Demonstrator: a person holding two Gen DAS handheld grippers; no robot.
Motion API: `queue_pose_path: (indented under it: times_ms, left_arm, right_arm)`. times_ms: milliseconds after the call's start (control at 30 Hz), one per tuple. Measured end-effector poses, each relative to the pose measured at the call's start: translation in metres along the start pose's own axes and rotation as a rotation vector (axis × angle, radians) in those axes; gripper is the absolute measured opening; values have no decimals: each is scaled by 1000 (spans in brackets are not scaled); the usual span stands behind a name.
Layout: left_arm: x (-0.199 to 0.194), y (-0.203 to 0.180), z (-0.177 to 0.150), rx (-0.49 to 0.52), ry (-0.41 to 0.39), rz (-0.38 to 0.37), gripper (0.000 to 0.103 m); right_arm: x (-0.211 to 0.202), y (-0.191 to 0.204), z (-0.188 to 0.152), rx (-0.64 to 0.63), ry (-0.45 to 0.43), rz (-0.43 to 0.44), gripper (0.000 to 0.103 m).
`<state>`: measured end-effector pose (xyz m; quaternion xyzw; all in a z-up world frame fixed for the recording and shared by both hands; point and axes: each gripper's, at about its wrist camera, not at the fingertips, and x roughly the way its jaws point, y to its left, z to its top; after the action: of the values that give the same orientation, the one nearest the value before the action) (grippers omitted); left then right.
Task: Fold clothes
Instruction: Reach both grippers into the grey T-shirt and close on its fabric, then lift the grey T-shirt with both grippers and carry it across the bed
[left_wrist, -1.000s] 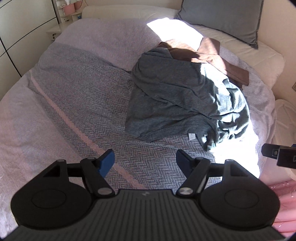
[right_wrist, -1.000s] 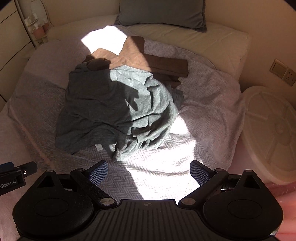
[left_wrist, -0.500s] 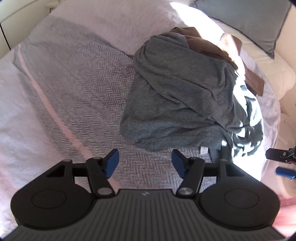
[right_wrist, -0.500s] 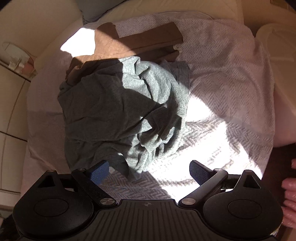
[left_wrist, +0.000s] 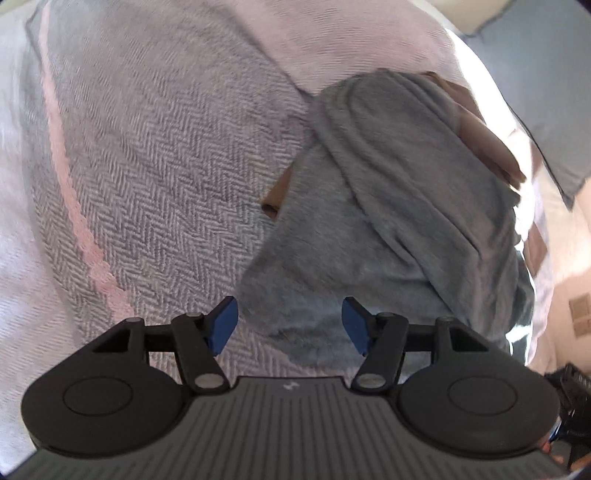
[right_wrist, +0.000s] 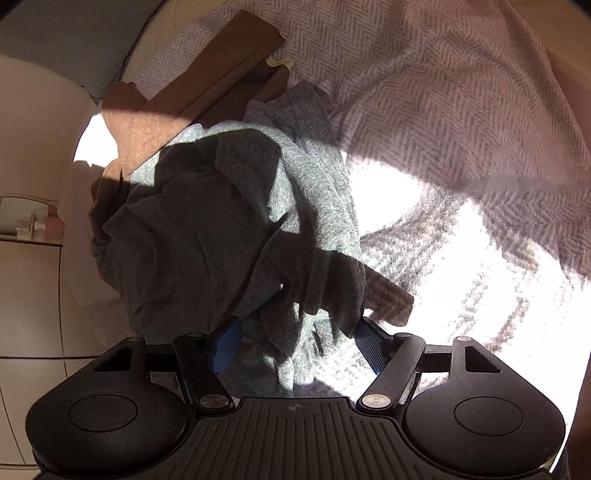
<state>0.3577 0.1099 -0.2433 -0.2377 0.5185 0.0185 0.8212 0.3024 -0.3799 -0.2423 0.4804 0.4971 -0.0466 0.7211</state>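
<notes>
A herringbone bedspread (left_wrist: 155, 177) is covering the bed; the grey garment (left_wrist: 388, 229) is lying crumpled on it. The left gripper (left_wrist: 289, 325) is gaping over its edge, gripping nothing. Only the right view shows sunlight, a brown garment (right_wrist: 207, 88), and the right gripper (right_wrist: 295, 341) closing around grey folds.

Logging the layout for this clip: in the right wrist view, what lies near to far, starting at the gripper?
Right gripper, jaws closing around cloth → crumpled grey knit garment → folded brown garment → grey-blue pillow.

Left claw (left_wrist: 288, 325) spread wide, angled downward; right claw (right_wrist: 299, 341) closing, angled downward.
</notes>
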Motion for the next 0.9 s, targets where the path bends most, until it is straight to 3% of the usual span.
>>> queue_pose_path:
  times_ms: [167, 200, 233, 267, 333, 400, 467, 667, 900]
  left_arm:
    - [22, 26, 4, -121, 15, -36, 58]
    - [25, 31, 5, -155, 19, -56, 58]
    - [29, 35, 5, -188, 21, -77, 57]
    - [32, 38, 6, -214, 21, -103, 52]
    - [34, 42, 6, -252, 19, -160, 33]
    - [32, 41, 6, -269, 14, -215, 5]
    - [23, 40, 5, -262, -13, -247, 3]
    - [-44, 51, 4, -271, -217, -336, 1]
    - [-181, 65, -3, -244, -565, -374, 1]
  right_arm:
    - [9, -1, 2, -12, 6, -6, 71]
    - [11, 0, 3, -19, 7, -9, 63]
    - [12, 1, 3, -31, 9, -16, 49]
    - [12, 3, 4, -42, 11, -22, 40]
    - [9, 5, 6, -49, 7, -4, 15]
    - [1, 14, 7, -82, -9, 41, 11]
    - [-12, 31, 7, -162, -44, 74, 10]
    - [-55, 96, 0, -406, -143, 239, 8]
    - [-111, 175, -35, -592, -183, 564, 8]
